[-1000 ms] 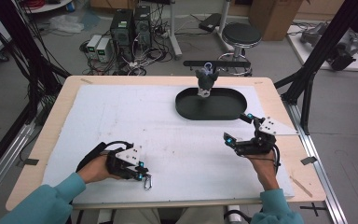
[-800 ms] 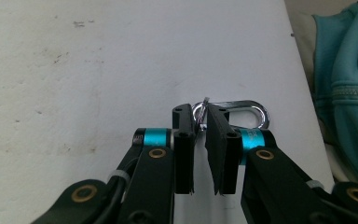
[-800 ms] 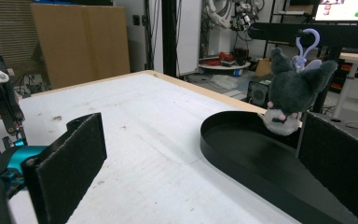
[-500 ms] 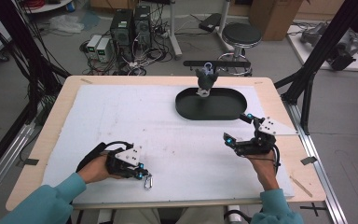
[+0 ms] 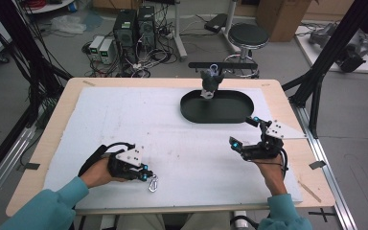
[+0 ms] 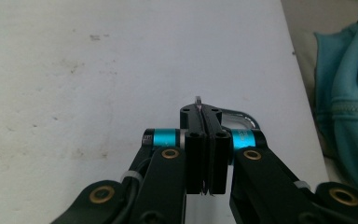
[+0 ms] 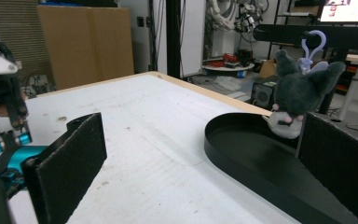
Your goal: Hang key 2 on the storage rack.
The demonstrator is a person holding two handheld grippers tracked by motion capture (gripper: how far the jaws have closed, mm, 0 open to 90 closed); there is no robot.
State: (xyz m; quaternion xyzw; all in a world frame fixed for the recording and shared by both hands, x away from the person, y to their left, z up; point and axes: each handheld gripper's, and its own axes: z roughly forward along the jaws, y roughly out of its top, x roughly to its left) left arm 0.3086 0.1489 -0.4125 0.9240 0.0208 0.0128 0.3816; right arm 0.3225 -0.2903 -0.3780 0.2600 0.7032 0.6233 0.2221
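Left gripper (image 5: 146,176) clamps the carabiner (image 5: 153,183) — its long axis points toward the person.

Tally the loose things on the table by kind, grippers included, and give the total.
Grippers: 2, left gripper and right gripper
Silver carabiner: 1
Black oval tray: 1
Grey plush toy: 1
Total: 5

Your left gripper's fingers (image 6: 207,149) cover most of the carabiner (image 6: 235,119), so you see just its curved end and a sliver above them. In the right gripper view, a finger (image 7: 338,163) hides part of the tray (image 7: 242,154), and the plush toy's (image 7: 298,100) clip is blurred.
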